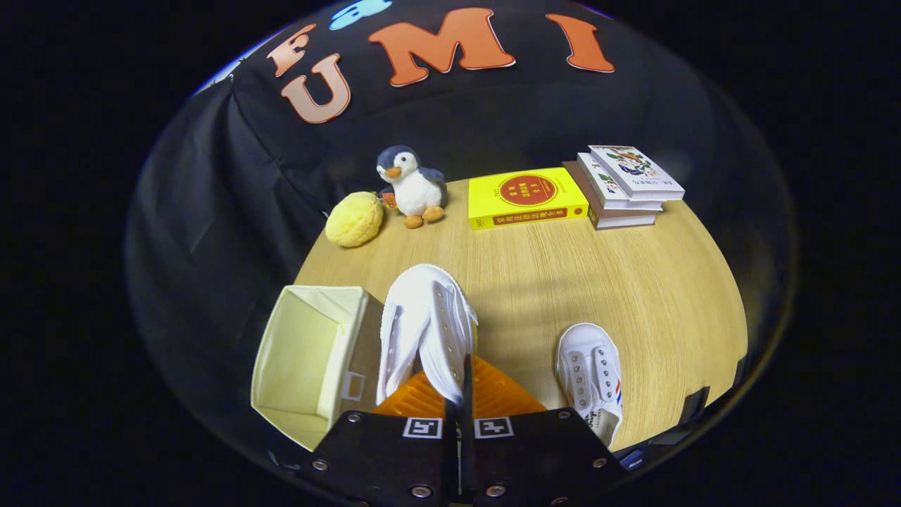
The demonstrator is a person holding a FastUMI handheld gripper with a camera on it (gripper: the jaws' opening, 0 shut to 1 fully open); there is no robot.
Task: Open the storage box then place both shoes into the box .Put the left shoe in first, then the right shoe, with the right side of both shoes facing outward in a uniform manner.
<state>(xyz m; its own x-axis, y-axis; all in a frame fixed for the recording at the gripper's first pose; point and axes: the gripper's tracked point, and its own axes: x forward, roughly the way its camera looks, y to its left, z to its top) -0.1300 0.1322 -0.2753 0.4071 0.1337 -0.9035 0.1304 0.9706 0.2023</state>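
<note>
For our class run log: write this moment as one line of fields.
stage: first shoe held | fingers: shut on white shoe, beside open storage box | second shoe: on table

Flat yellow book [526, 201] at twelve o'clock beyond the fingers, red disc and spine band with characters too small to read, stack of pale books [626, 186] at one o'clock, cover print illegible, square black-and-white coded tags [422, 427] on the gripper [461, 377], its fingers pinched together on the side of a white canvas shoe [426, 317]

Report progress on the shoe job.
Done: the box stands open, nothing visible inside. In hand: the gripper is shut on one shoe, held beside the box. Left: set it in, then the second shoe lying on the table.
</note>
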